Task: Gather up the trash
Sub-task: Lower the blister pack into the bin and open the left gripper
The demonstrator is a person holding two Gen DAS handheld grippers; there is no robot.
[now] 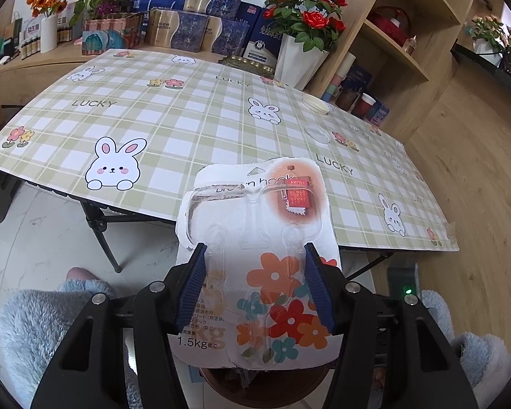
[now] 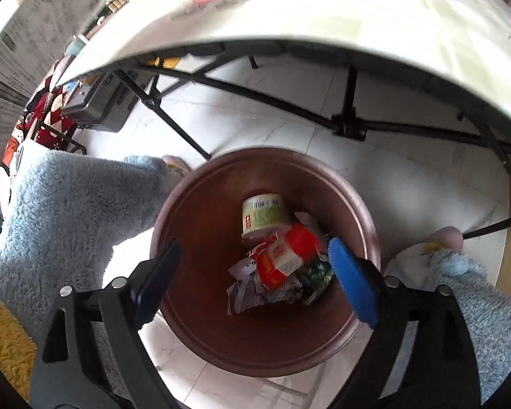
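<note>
In the left wrist view my left gripper [image 1: 255,255] is shut on a flat hook blister card [image 1: 255,225] printed with orange and red flowers, holding it by its two side edges just in front of the table. Below the card the brown bin's rim [image 1: 221,383] shows. In the right wrist view my right gripper [image 2: 252,255] is open and empty, right above the round brown bin [image 2: 201,225] on the floor. The bin holds a green cup [image 2: 264,214], a red wrapper [image 2: 289,255] and crumpled paper [image 2: 245,289].
The folding table with a green plaid bunny cloth [image 1: 194,116] carries two clear lids [image 1: 318,133] at its right. Boxes and flower vases [image 1: 299,58] stand behind it, a wooden shelf [image 1: 398,54] to the right. Table legs [image 2: 173,119] stand beyond the bin. Blue fleece knees [image 2: 71,204] flank the bin.
</note>
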